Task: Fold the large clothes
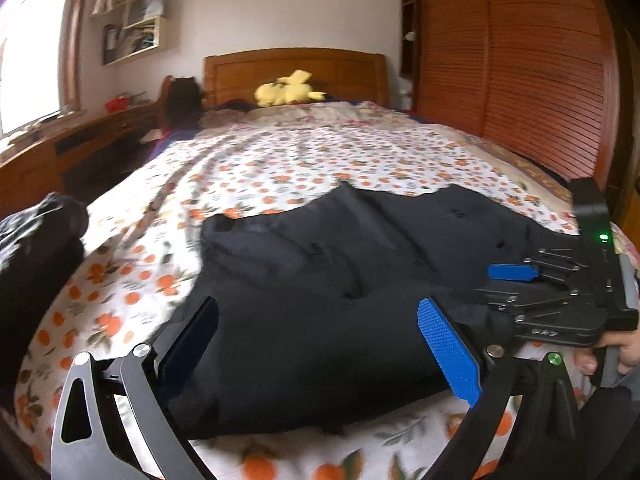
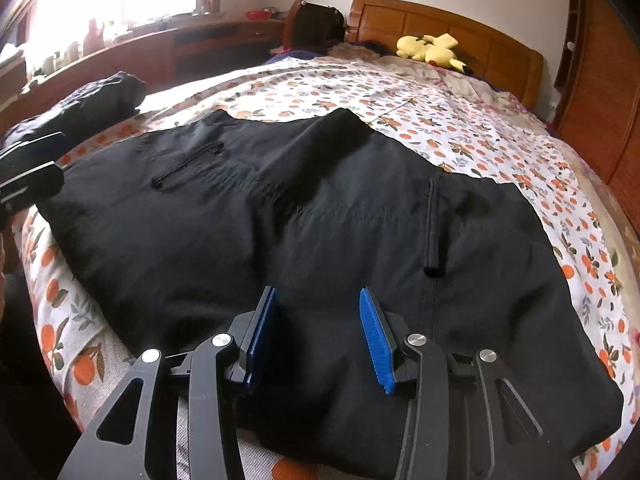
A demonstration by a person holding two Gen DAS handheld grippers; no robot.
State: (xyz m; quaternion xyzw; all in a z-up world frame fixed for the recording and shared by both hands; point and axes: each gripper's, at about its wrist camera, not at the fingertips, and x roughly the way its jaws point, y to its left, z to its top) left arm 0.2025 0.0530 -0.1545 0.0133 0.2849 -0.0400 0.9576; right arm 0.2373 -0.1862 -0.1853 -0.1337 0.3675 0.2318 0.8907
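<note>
The black jacket (image 2: 304, 216) lies spread flat on the bed, at the foot end nearest me, and both my grippers hang over its near edge. My right gripper (image 2: 320, 332) sits low over the middle of the near hem with its blue pads apart and only black cloth showing between them; I cannot tell whether the pads touch the fabric. My left gripper (image 1: 320, 344) is at the jacket's near edge too, its fingers spread wide, the cloth passing between them without being pinched. From the left wrist view I see my right gripper (image 1: 516, 284) off to the side above the jacket's right part, my hand (image 1: 616, 352) wrapped round its handle.

The jacket is dark and matte, softly quilted in places, with a zipped pocket (image 2: 188, 164) on the left panel and a long vertical seam or zipper (image 2: 434, 228) to the right. Its far edge is uneven, with one part bulging up.

Under it is the orange-print bedsheet (image 2: 460, 120). A second dark garment (image 2: 100, 100) is bundled at the bed's left edge. A yellow plush toy (image 2: 432, 52) rests against the wooden headboard (image 2: 480, 36), and a louvered wardrobe (image 1: 512, 60) stands to the right.
</note>
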